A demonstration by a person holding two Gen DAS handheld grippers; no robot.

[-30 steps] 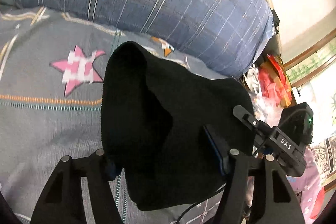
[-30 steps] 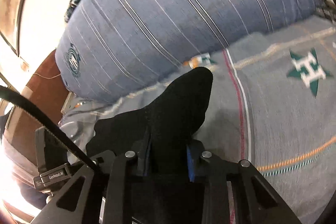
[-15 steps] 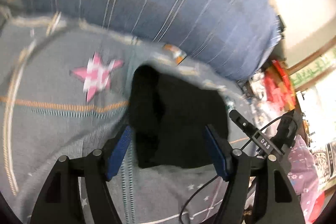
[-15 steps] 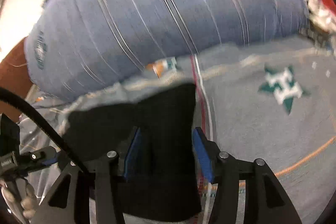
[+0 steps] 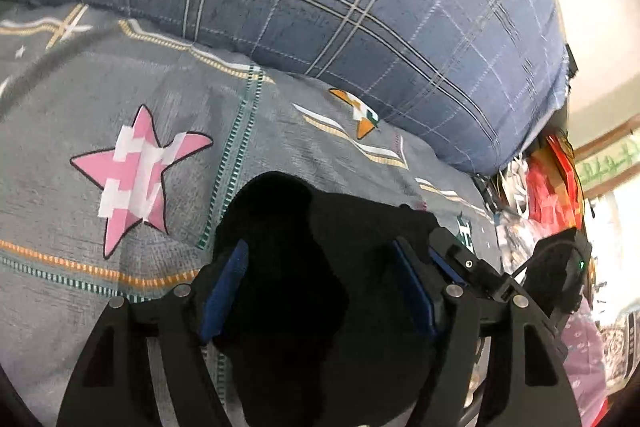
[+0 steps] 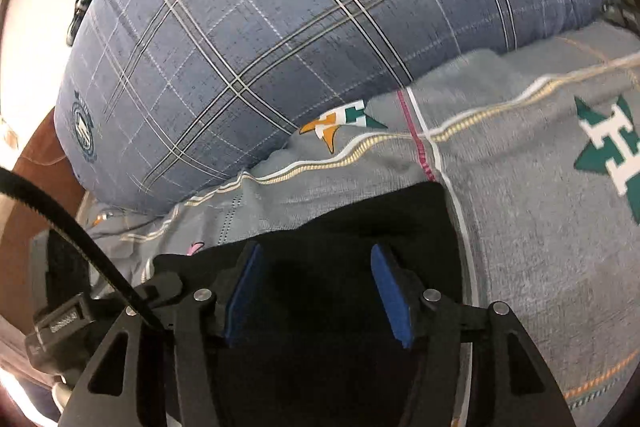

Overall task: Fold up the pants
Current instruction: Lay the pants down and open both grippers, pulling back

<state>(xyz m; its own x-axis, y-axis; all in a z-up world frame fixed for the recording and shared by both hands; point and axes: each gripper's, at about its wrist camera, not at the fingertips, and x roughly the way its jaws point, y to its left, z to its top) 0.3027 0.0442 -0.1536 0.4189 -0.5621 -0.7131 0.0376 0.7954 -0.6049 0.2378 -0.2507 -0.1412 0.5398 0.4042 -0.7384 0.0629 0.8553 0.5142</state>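
Only leftward: pink star (image 5: 136,175), right tool (image 5: 452,259).

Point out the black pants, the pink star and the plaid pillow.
black pants (image 5: 320,291), left wrist view, on the bunched fabric between the open jaws.
pink star (image 5: 138,175), left wrist view, on its checked centre.
plaid pillow (image 6: 280,27), right wrist view, on its blue face.
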